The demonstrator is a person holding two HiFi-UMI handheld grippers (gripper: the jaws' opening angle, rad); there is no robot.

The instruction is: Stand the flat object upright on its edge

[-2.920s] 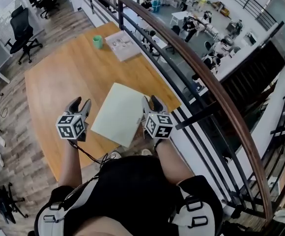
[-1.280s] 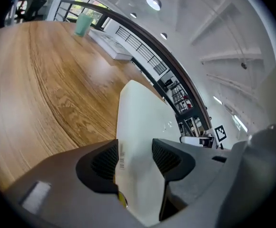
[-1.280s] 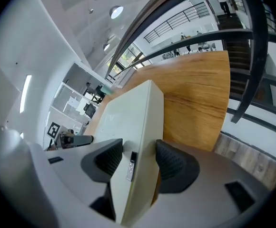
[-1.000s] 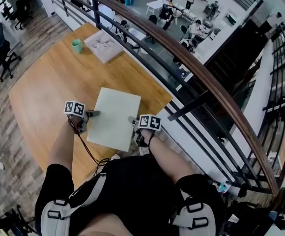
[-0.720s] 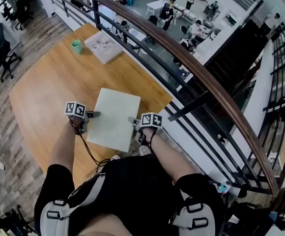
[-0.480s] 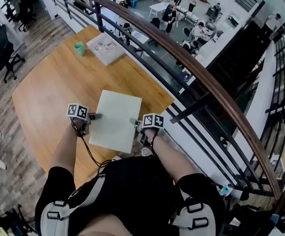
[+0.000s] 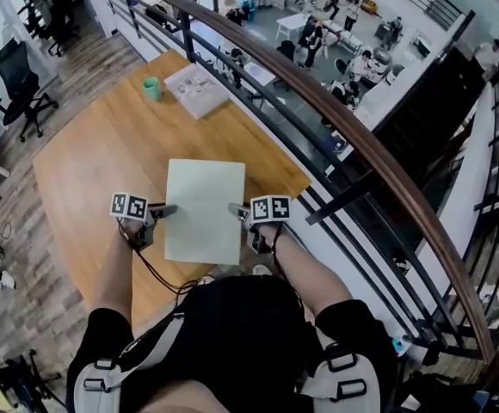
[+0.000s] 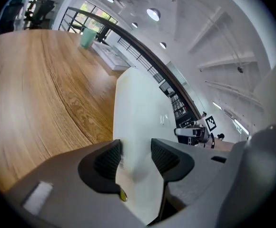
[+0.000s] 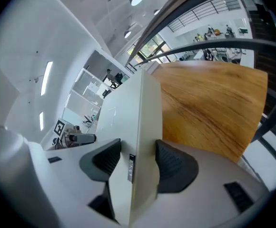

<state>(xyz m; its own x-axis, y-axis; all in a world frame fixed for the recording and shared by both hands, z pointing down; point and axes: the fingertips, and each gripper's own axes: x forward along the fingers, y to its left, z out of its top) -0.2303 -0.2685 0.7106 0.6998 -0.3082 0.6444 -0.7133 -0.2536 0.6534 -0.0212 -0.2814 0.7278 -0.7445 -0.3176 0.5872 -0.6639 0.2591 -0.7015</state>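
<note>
The likeliest failure from here was a slip. The flat white panel [image 7: 203, 206] lay at the near end of the wooden table [image 7: 103, 162], caught only at its two side edges. The left gripper [image 8: 134, 153] had its jaws spread wide and pinching the left edge. The right gripper [image 9: 137, 160] was closing its equally wide jaws on the thick right edge, which filled the gap between its pads. With so little pad on each edge, tipping the panel up could have let it pivot in the grip or drop back flat. If one side had risen faster than the other, the panel could have twisted out. Its near right corner seemed to sit at or past the table's edge, just beside the railing [image 7: 318, 110]. A fumble there could have sent the panel off the table. Once upright, such a narrow edge would probably have toppled at any nudge on release. The only container was a green cup [image 7: 151, 88] at the far left, beside a flat printed thing [image 7: 197, 90]. What the cup held could not be seen.
</note>
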